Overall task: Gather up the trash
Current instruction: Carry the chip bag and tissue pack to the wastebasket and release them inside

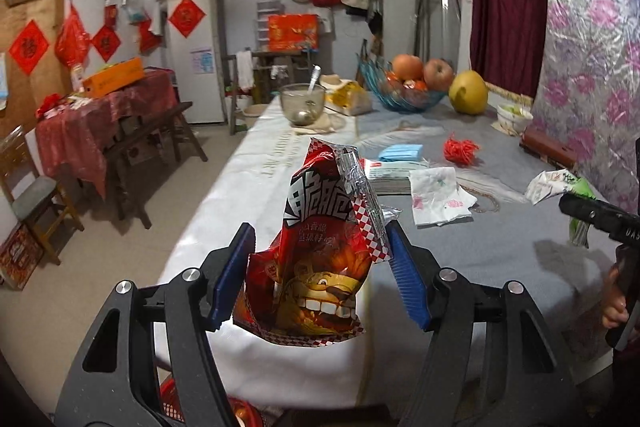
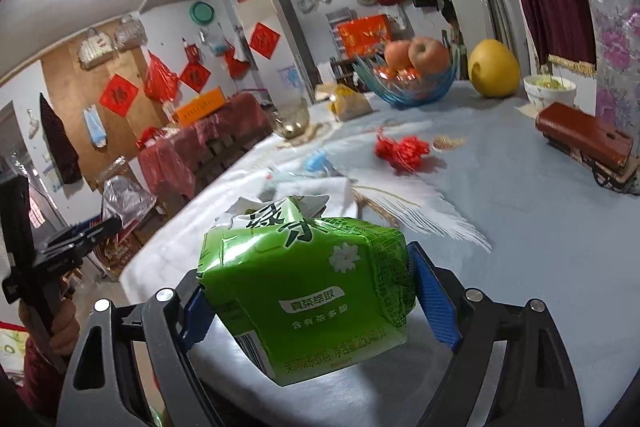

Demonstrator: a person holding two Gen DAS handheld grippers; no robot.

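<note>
While wrapper fills left tongs, carton fills right tongs.

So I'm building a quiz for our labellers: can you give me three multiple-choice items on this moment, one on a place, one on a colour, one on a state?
1. Where does the yellow pomelo sit?
A. inside the blue fruit basket
B. on the table beside the blue fruit basket
C. on the floor

2. What colour is the drink carton between the right gripper fingers?
A. green
B. orange
C. white

3. What state is the red snack bag in the left gripper in?
A. sealed and full
B. folded flat
C. torn open and crumpled

Answers: 1 B, it rests on the cloth right of the basket; 2 A, its printed face is bright green; 3 C, its silver lining shows at the ripped top.
</note>
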